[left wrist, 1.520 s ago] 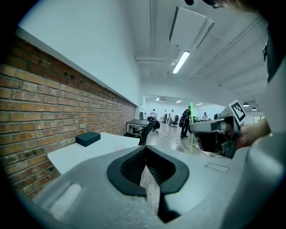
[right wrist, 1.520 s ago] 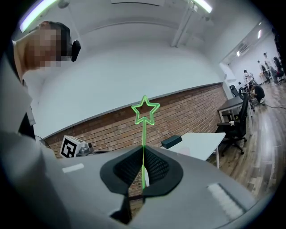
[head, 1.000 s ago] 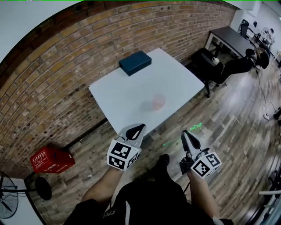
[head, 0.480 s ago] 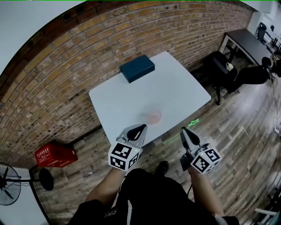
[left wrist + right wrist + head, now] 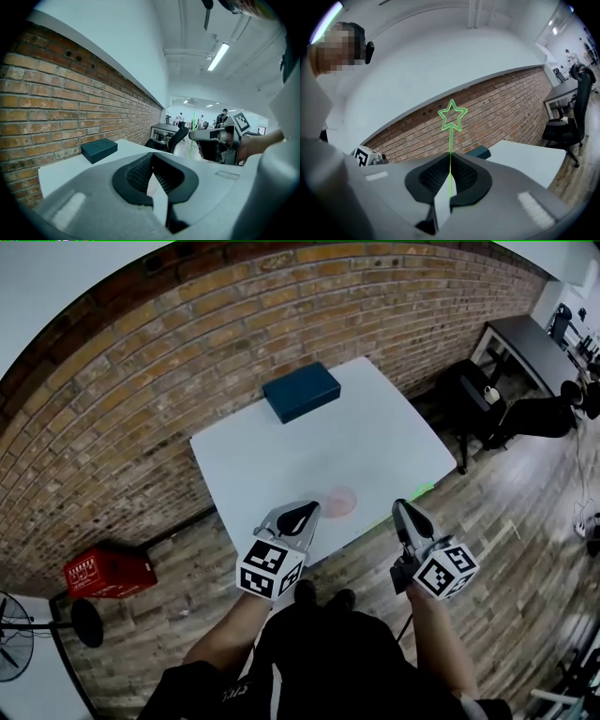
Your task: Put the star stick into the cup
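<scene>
Shift: the person is stepping in on the table; its near edge, well ahead of both grippers a second ago, is now lying right at their tips, and the cup is drawing close
Left gripper: hovering over the near edge with its jaws resting together on nothing; it is sitting just left of the cup
Cup: pink and see-through, standing upright close to the near edge, between the two grippers and nearer the left one; nothing is showing inside it
Right gripper: jaws pinching tight on the star stick; it is hanging just off the edge, to the right of the cup
Star stick: green and thin, running out past the jaw tips with the outlined star at its far end; it is still outside the cup
Blue box: lying far back by the brick wall, well clear of the work
Meaning: the walk-up is looking nearly over – the cup is coming within reach; the insertion itself is still waiting, and the stick probably needs swinging left over the rim and tipping down
</scene>
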Demonstrator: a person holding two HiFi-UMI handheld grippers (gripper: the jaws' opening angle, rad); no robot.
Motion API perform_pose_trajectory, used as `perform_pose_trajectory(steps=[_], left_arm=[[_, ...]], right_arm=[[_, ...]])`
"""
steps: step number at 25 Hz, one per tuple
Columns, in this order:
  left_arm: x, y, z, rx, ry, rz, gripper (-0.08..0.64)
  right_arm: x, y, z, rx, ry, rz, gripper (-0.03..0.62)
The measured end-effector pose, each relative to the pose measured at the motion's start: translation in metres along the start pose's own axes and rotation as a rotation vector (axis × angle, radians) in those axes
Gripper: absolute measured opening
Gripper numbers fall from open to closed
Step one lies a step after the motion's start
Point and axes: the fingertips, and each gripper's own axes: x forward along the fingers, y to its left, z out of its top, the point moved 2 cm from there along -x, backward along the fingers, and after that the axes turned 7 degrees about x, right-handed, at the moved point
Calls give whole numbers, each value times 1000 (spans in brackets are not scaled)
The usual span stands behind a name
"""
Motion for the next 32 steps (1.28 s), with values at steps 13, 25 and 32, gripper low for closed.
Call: perform_pose_trajectory(steps=[13,25,32], left_arm=[[2,43,-24,-66,6,-12,8],[43,82,-52,-174,84,52,8],[54,97,-61,-197,106,73,8]], right_arm=[[58,14,-2,-77,39,2,8],[127,-38,-37,-67,158,42,8],[147,-60,-71,-83,259,9,8]])
